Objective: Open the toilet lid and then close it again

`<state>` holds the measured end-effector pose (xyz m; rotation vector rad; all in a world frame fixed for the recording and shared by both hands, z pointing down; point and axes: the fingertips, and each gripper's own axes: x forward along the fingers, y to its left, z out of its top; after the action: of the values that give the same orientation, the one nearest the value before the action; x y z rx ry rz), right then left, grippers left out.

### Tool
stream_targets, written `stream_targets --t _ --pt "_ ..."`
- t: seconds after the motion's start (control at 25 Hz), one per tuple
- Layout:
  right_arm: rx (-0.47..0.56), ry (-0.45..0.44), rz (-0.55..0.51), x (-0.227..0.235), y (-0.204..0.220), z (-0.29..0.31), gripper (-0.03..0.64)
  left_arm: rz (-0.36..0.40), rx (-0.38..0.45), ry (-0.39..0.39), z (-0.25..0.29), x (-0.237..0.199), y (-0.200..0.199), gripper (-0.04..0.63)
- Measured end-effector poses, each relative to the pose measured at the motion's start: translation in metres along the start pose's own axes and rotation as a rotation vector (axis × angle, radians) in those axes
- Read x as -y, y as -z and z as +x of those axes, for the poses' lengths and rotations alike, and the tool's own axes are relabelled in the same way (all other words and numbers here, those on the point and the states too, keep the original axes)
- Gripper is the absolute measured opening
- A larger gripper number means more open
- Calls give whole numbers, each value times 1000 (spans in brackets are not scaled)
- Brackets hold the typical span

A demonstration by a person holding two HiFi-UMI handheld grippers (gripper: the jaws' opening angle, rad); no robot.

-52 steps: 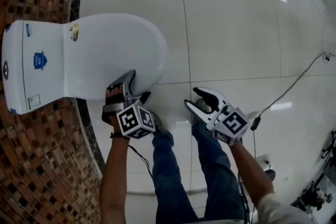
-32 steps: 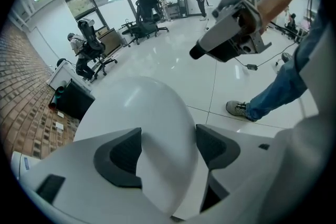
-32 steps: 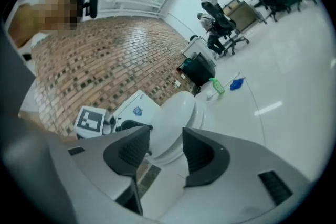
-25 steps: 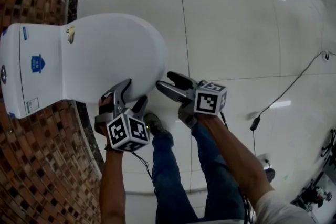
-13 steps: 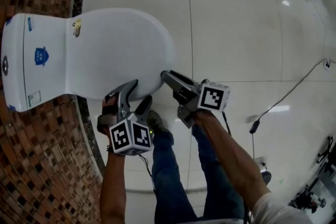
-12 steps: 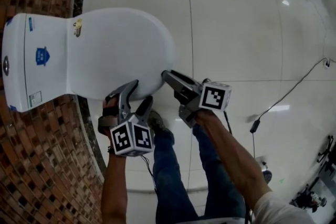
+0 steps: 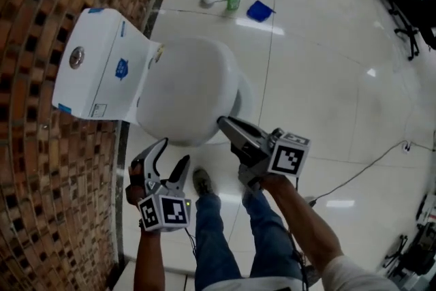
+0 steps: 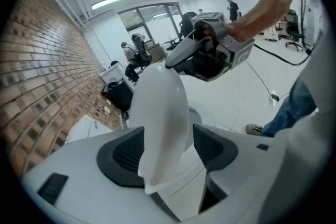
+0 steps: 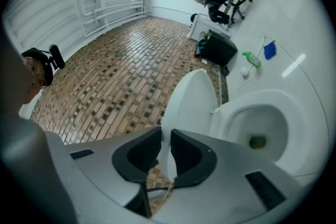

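Pinching the front edge of the toilet lid (image 7: 187, 88) with the right gripper (image 7: 223, 122), with its jaws just now closing thin onto that rim. Raised clear of the bowl (image 9: 262, 126) already, tilted up toward the tank (image 7: 95, 65) by the brick wall (image 7: 41, 180), yet short of leaning back against it. Holding the left gripper (image 7: 174, 150) just below the lid's front, fingers spread apart and empty; lined up with the lid's edge in the left gripper view, probably clear of it, though hard to settle from that angle. Opening, then, roughly half done by the look of it. Left to do: swinging the lid fully upright, then lowering it back flat onto the bowl and letting go.
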<state>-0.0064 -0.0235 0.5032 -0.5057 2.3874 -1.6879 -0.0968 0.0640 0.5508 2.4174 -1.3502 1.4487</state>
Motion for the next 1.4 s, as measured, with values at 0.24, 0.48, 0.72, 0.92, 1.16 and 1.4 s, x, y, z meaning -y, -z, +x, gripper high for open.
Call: stream_targets --t 0.24,0.48,0.72,0.92,1.16,1.4 --pt "-134 -53 -171 -108 -13 131 21 -149 43 -150 -75 -76 27 291" --pt "-241 -37 -208 -144 -2 262 15 -302 57 -263 -125 -137 78 291" --pt "-316 43 -285 -146 8 335 23 -368 47 -308 -153 -169 114 291" --pt "-334 51 -323 -145 12 339 40 -421 68 -333 -161 -182 119 291" --pt "-276 57 -606 -158 6 289 145 -672 283 -371 -195 -212 77 291" --pt "-285 -139 -1159 -241 -10 161 149 -704 540 -407 -258 -235 -3 291"
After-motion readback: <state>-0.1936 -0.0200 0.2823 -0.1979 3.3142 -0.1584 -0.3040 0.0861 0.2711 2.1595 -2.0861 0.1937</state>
